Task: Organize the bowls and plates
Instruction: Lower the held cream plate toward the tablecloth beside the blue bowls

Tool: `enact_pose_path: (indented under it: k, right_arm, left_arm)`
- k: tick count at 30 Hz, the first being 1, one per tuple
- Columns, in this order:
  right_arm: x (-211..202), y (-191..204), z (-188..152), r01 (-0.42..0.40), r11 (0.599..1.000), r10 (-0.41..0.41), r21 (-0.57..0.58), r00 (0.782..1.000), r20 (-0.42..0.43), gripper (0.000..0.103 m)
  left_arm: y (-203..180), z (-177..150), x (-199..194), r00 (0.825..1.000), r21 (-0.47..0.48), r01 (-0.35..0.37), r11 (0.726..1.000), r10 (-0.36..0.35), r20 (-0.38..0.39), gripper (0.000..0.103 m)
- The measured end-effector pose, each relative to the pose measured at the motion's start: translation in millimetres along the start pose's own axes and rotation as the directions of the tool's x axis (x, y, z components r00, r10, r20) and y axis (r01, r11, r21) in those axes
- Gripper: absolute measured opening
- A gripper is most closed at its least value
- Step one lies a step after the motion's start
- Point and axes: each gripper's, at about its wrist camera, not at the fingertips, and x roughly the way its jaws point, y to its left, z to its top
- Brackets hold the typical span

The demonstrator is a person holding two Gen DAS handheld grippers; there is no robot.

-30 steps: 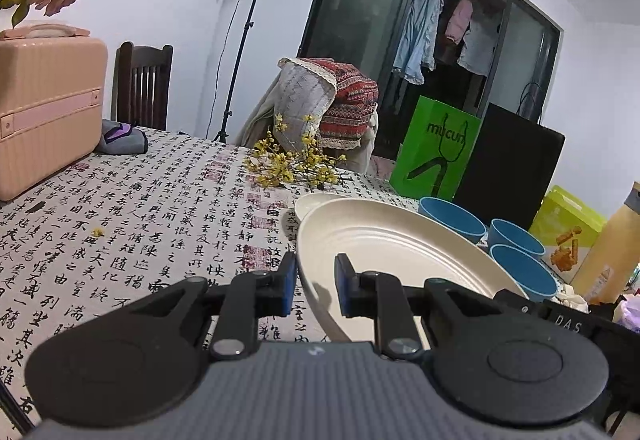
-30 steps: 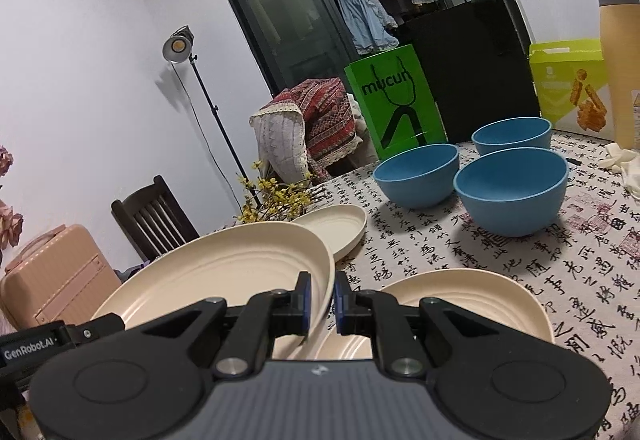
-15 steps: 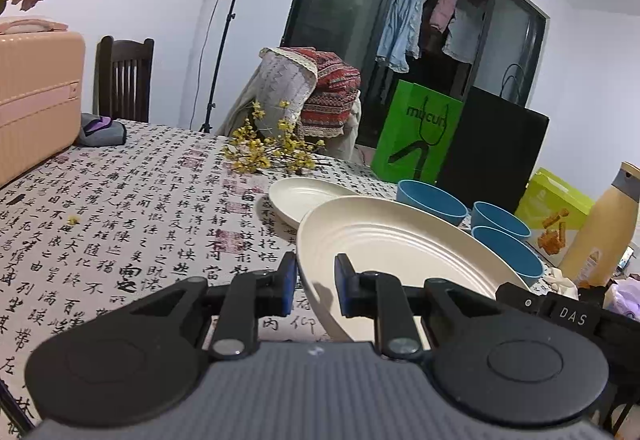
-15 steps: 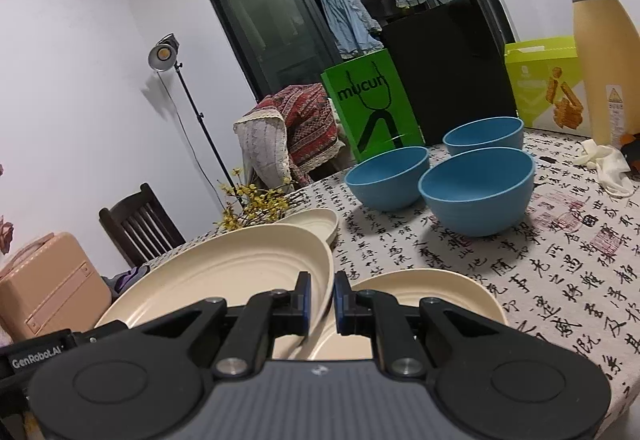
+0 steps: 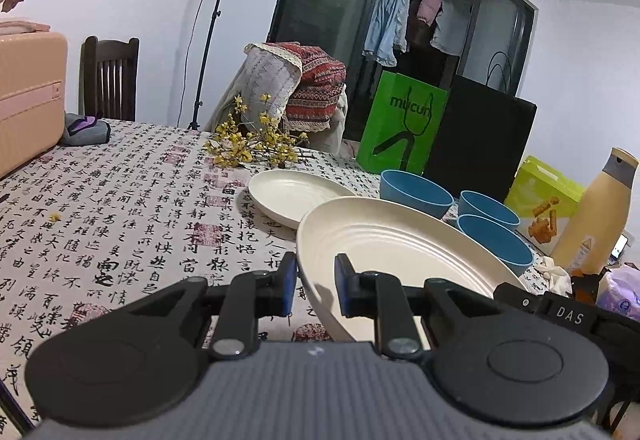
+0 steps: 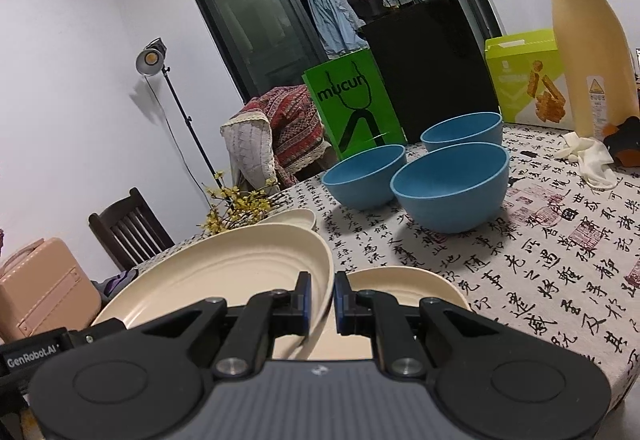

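Both the left gripper point(image 5: 316, 290) and right gripper point(image 6: 321, 299) pinched opposite rims of the empty cream ridged plate point(image 5: 400, 252); three blue bowls point(image 6: 450, 185) sat empty beyond.

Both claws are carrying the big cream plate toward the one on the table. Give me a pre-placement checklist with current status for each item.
1. Left claw clamps the big plate rim: ok.
2. Right claw clamps the opposite rim: ok.
3. Cream plate on the table sits below the carried plate, face up and bare: ok.
4. Carried plate level: not ok, tilted in both views.
5. Three blue bowls stand apart from the drop spot: ok.
6. Plates centred over each other: cannot tell.
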Motion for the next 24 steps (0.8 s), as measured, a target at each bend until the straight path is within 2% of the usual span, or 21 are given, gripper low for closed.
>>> enact_pose_path:
  k: [24]
  right_arm:
    - [1, -32, -4, 0.036, 0.999, -0.036, 0.007, 0.999, 0.000, 0.012]
  left_arm:
    - [-23, -13, 17, 0.999, 0.027, 0.038, 0.999, -0.037, -0.027, 0.020]
